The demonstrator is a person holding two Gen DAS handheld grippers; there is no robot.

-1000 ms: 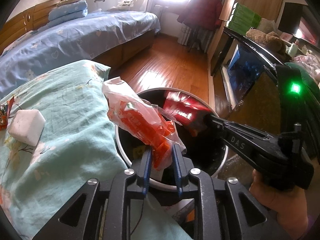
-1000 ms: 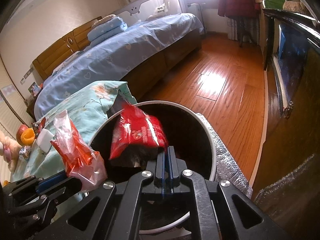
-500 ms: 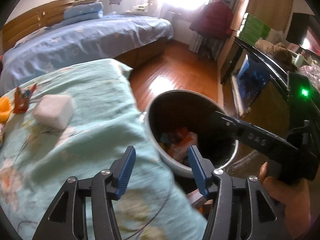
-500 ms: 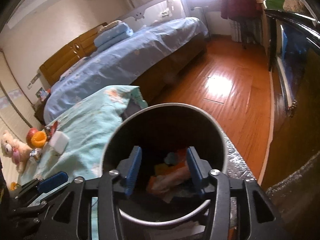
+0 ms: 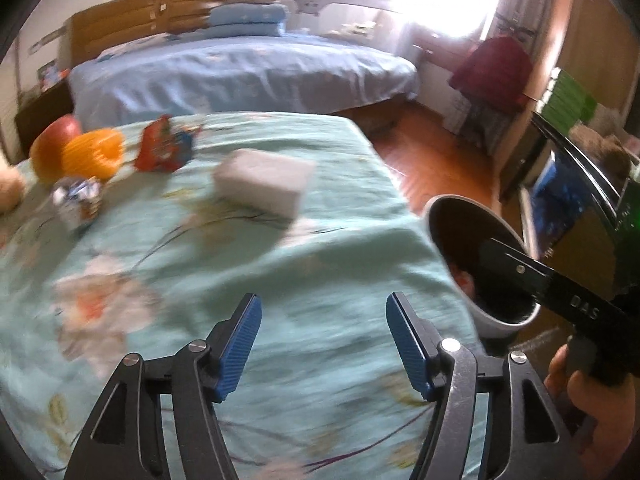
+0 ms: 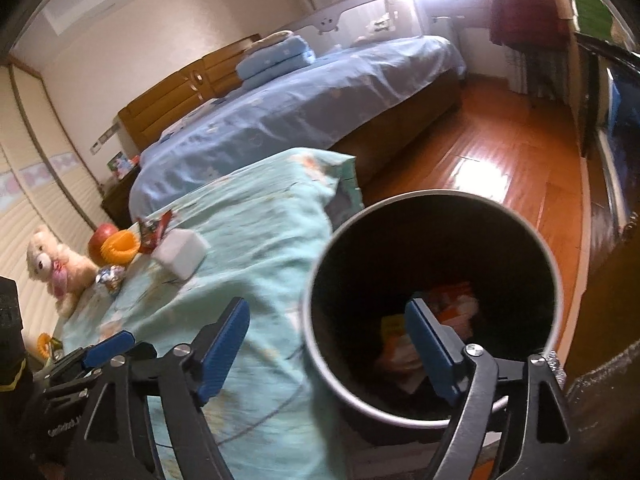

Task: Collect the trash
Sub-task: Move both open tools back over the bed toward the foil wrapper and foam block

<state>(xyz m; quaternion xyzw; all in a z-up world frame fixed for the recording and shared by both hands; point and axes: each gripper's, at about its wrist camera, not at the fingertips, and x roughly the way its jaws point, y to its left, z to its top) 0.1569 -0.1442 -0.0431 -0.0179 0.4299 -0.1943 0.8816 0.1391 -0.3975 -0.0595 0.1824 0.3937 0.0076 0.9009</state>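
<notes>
The round metal trash bin (image 6: 554, 280) stands beside the teal flowered cloth (image 6: 260, 240); red and orange wrappers (image 6: 456, 300) lie inside it. It also shows in the left wrist view (image 5: 500, 320). My left gripper (image 5: 324, 344) is open and empty above the cloth. My right gripper (image 6: 328, 348) is open and empty over the bin's near rim. On the cloth lie a red wrapper (image 5: 162, 150), a crumpled silver-blue wrapper (image 5: 78, 200) and a white block (image 5: 264, 184).
An orange ring (image 5: 94, 156) and a red apple (image 5: 52, 136) sit at the cloth's far left. A teddy bear (image 6: 52, 264) sits beside them. A blue bed (image 6: 300, 108) stands behind, wooden floor (image 6: 500, 160) to the right.
Both grippers let go of their wrappers, which dropped into the bin, and opened wide. The left gripper swung left over the cloth; the right one shifted left and back.
</notes>
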